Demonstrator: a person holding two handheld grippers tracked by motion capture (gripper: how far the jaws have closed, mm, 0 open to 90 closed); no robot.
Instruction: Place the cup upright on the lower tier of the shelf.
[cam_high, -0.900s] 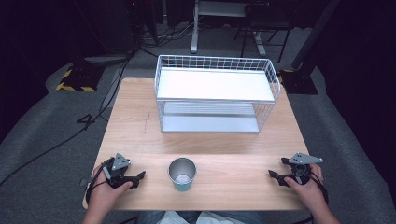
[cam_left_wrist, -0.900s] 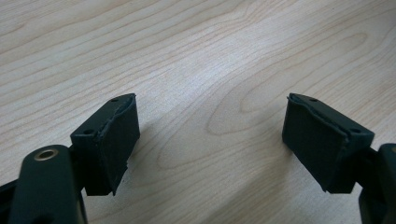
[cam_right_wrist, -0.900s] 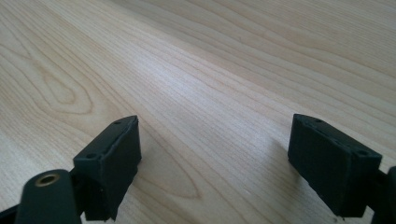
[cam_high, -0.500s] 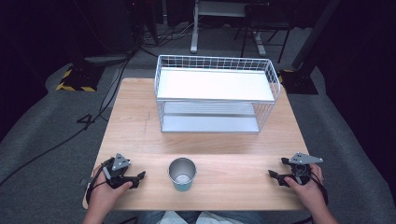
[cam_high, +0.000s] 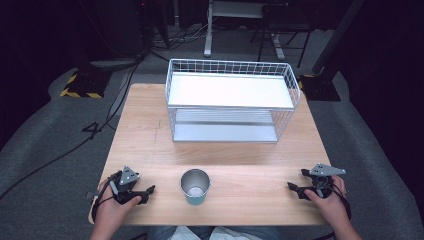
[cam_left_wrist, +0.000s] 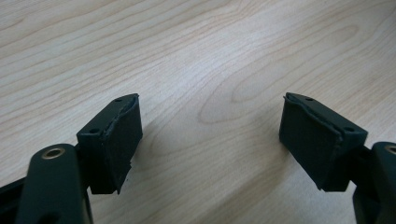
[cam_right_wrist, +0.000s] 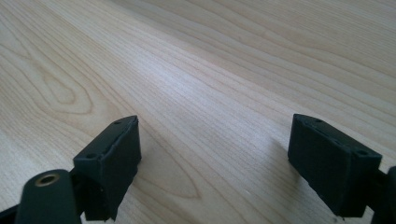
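A metal cup (cam_high: 194, 186) with a teal lower part stands upright near the table's front edge, midway between my two hands. My left gripper (cam_high: 148, 194) rests low on the wood at the front left, pointing toward the cup. Its jaws stand apart over bare wood (cam_left_wrist: 212, 98), with nothing between the pads (cam_left_wrist: 119, 135). At the front right, my right gripper (cam_high: 296, 180) also lies near the table top, its jaws apart over bare wood (cam_right_wrist: 215, 119). Both grippers are a hand's width or more from the cup.
A white wire rack (cam_high: 230, 100) with two white shelves stands at the back middle of the wooden table (cam_high: 145, 135). Bare wood lies between the rack and the cup. Dark floor, cables and a yellow-black striped block (cam_high: 80, 85) surround the table.
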